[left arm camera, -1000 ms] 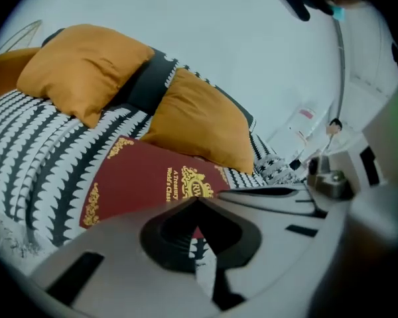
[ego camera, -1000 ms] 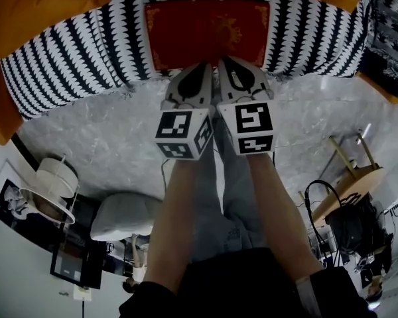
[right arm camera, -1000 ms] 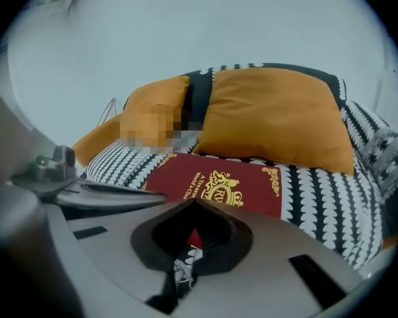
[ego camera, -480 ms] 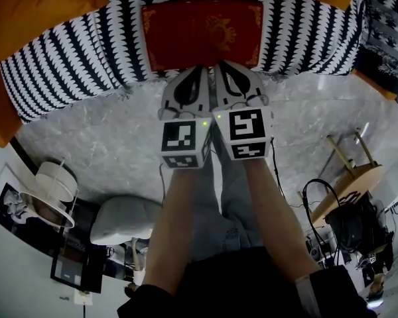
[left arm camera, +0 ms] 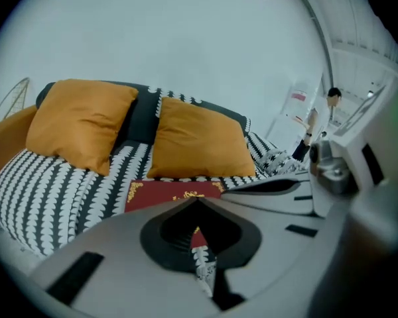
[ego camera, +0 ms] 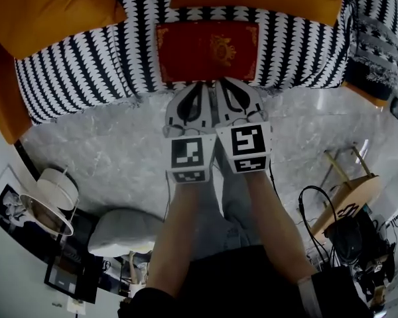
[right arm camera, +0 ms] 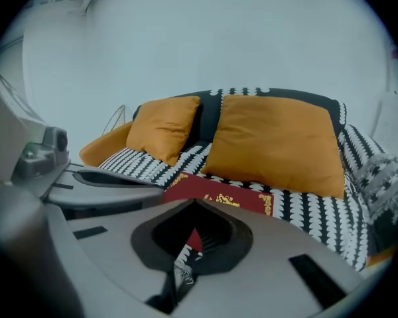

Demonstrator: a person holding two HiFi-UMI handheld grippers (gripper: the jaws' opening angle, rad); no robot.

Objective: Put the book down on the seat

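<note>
Head view: red book (ego camera: pixel 207 50) lies flat on the patterned seat (ego camera: pixel 86 71). Left gripper (ego camera: pixel 200 86) and right gripper (ego camera: pixel 225 83), both closed on nothing, hover side by side near its front edge. Placement appears complete; draw back straight, without brushing the cover.

We lose the book's (left arm camera: pixel 160 194) near edge behind the left gripper (left arm camera: pixel 198 204) in its own view. The cushions (ego camera: pixel 50 8) run off the head view's top. The book's emblem (ego camera: pixel 222 47) is too small to read.
</note>
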